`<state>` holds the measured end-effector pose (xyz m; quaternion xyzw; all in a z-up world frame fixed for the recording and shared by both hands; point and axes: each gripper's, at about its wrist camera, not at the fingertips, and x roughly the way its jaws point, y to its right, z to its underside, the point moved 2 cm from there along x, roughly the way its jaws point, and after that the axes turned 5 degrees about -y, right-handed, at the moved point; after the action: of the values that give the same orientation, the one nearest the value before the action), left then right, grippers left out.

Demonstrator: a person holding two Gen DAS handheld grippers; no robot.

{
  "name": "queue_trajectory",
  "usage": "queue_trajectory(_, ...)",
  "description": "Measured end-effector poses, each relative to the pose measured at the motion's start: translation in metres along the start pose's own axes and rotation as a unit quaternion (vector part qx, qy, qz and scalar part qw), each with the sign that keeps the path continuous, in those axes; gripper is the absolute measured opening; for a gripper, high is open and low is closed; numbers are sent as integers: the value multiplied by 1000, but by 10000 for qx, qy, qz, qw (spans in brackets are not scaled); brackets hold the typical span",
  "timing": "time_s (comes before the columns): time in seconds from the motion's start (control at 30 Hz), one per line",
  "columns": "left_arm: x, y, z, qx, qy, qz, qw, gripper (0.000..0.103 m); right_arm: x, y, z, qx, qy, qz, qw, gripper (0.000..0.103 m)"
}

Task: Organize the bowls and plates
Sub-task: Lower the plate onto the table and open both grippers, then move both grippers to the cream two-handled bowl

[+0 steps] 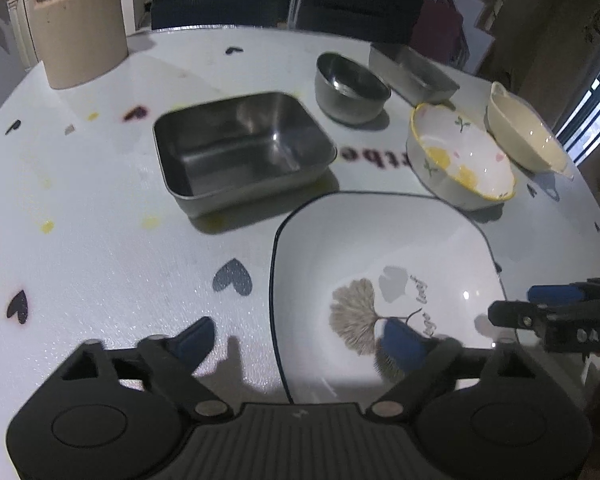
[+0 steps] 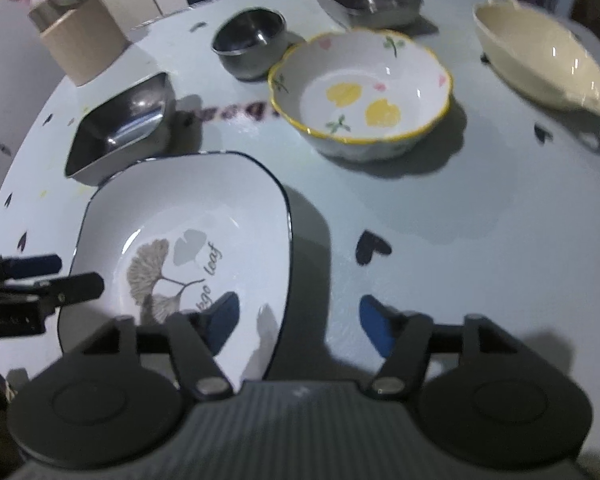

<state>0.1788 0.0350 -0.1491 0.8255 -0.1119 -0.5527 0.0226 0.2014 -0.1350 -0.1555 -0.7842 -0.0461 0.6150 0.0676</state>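
Steel tray (image 2: 374, 2) cropped, plate (image 2: 188, 216) rim gripper-hidden

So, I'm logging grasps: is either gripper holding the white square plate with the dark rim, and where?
Nothing is held. Left gripper and right gripper each straddle the white square plate's rim, jaws open.
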Motion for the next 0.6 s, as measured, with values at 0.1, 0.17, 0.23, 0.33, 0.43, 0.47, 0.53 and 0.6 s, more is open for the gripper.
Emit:
queue_trajectory(0.1,-10,4,-3,31,183,42,9998,100,-17,1,2,-228,241,-79,9994,88)
queue_trajectory(0.17,-17,11,-6,83,314,25,9995,102,-33,6,2,-305,545,-142,9979,97)
queue_trajectory(0.23,-25,19,-11,147,495,-16,9987,103,-50,14,0,-293,897,-164,9954,103)
queue_trajectory(0.33,-38,33,-21,195,801,43,9966,103,-75,29,-4,-155,1460,-162,9890,103)
queue_trajectory(0.43,-49,53,-29,301,1203,68,9923,103,-97,53,-9,213,1916,-198,9810,103)
queue_trajectory(0.47,-52,61,-32,349,1298,121,9908,103,-103,65,-10,395,2063,-223,9774,103)
queue_trajectory(0.53,-55,78,-38,460,1460,220,9880,103,-111,86,-14,713,2218,-168,9723,103)
queue_trajectory(0.6,-54,96,-44,649,1565,261,9852,103,-117,110,-18,1098,2394,-117,9646,103)
